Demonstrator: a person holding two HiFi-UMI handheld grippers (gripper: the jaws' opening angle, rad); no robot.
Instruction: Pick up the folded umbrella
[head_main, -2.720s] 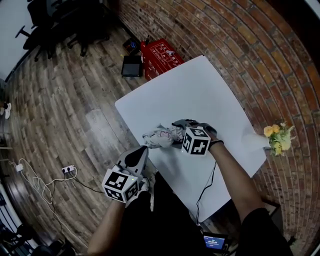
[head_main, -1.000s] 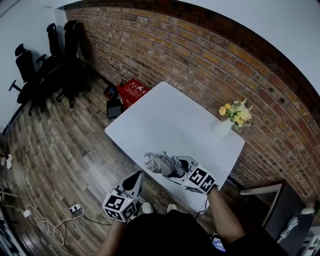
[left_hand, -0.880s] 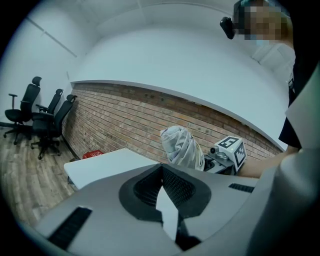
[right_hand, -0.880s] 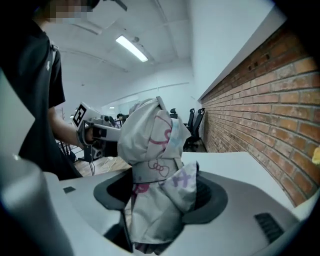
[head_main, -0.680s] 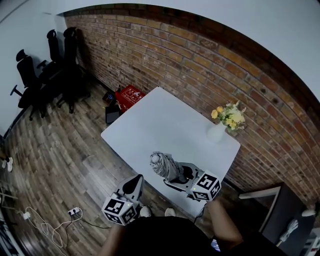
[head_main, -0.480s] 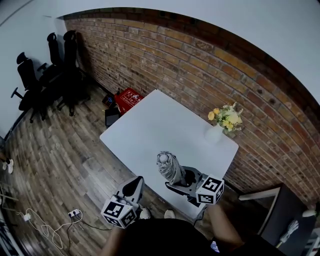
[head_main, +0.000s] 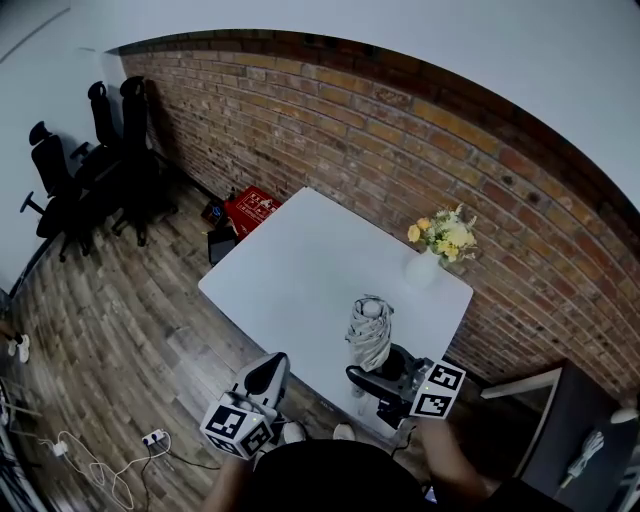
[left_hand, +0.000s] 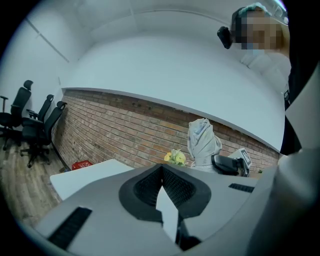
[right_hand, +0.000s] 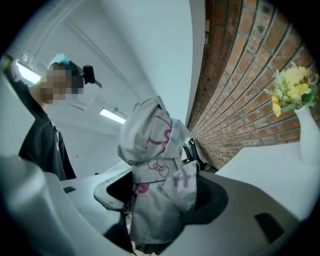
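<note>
My right claw (head_main: 378, 378) is clamped on the folded umbrella (right_hand: 157, 170), its jaws spread wide around the bundled pale fabric with its pink print. The umbrella stands upright in the grip, off the white table (head_main: 300, 260), above its near edge and well apart from the vase of yellow flowers (head_main: 432, 250). My left claw (left_hand: 161, 172) has its jaws pressed together on nothing, down beside the table's near edge.
</note>
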